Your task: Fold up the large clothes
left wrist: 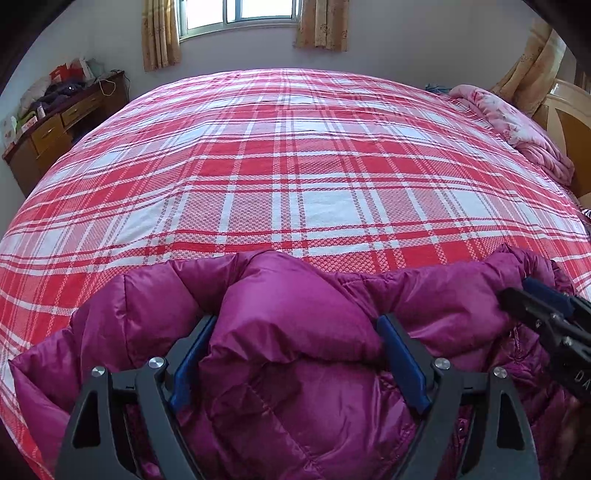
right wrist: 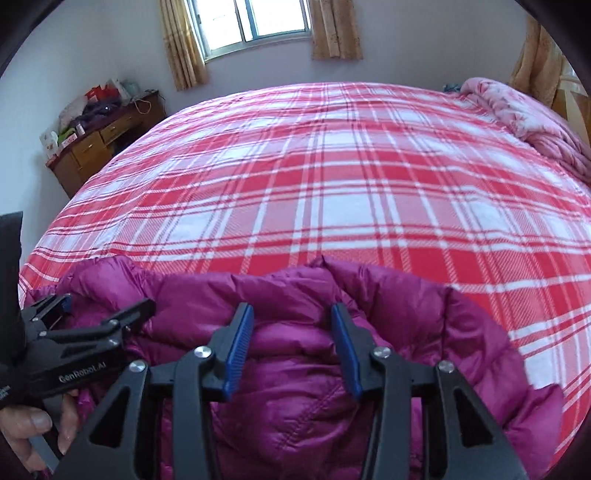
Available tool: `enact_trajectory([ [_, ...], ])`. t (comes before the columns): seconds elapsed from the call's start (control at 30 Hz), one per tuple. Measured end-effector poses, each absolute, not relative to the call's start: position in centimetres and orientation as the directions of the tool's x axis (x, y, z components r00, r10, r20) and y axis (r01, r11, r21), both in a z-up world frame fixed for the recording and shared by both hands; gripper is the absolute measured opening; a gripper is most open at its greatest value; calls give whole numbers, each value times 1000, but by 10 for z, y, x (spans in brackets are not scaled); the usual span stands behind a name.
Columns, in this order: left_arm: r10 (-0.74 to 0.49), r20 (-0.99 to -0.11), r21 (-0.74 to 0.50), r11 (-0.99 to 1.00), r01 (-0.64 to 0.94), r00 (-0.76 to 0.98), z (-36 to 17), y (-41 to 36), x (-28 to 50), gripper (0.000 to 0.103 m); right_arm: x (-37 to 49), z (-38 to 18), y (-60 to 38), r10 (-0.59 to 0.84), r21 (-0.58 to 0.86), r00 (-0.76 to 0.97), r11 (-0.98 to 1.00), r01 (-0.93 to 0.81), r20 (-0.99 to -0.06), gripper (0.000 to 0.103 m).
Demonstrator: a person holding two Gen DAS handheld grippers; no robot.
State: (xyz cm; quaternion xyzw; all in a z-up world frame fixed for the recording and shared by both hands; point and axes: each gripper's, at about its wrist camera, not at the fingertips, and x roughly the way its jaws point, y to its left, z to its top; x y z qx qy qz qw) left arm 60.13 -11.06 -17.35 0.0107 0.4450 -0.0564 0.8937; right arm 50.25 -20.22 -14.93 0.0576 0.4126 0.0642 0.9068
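Beyond the wide left claw and half-open right claw, plaid bedspread meets a curtained window.

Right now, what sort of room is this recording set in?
Most likely a home bedroom: a large bed with a red plaid sheet, a curtained window and a cluttered wooden dresser.
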Motion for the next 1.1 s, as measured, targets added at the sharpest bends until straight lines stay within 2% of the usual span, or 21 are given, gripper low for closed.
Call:
enact_trajectory([
  [0.3, -46, -804, 21, 994, 105, 593, -176, -117, 604, 91, 505, -160, -190, 86, 48, 638, 996, -77, -765, 47],
  [1.1, -34, -805, 35, 994, 106, 593, -178, -118, 605, 92, 508, -164, -183, 38, -8, 637, 998, -69, -770, 47],
])
